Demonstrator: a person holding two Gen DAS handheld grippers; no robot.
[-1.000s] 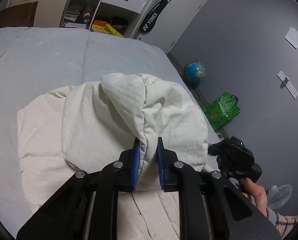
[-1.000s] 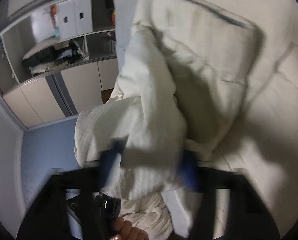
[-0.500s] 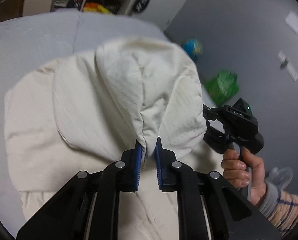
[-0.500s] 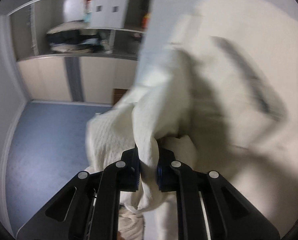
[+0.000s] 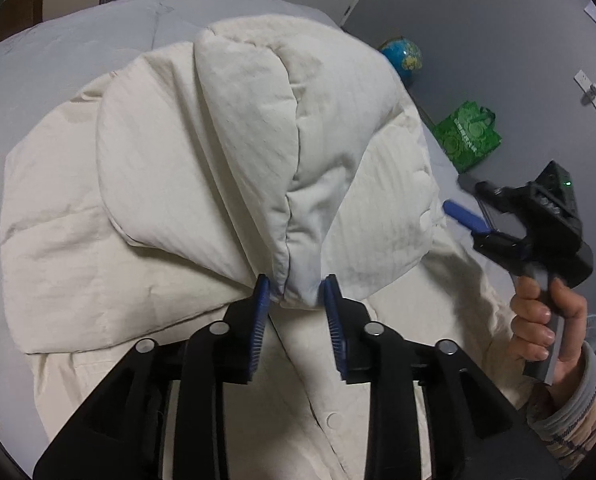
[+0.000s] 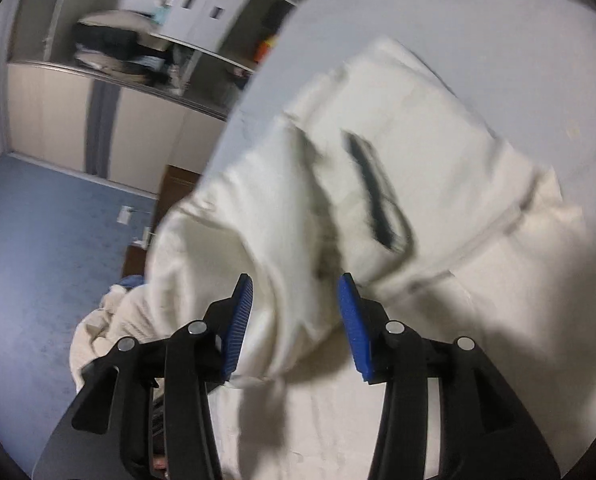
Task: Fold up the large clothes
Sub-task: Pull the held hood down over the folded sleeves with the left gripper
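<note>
Step in hand: release after fold. Cream padded jacket (image 5: pixel 201 184) is lying on grey bed (image 5: pixel 57 52), upper part doubled over body.

Left gripper (image 5: pixel 293 296) is opening; folded edge is sitting between fingers (image 5: pixel 261 300), pads apparently no longer pinching.

Right gripper (image 6: pixel 295 300) is also opening, clear of cloth in left view; own view blurred, so contact with fabric there uncertain.

Next move is calling for both grippers withdrawing without dragging fold, then regrasping for the next fold.

Bedroom (bed (image 5: pixel 57 52); wardrobe (image 6: pixel 57 116))
</note>
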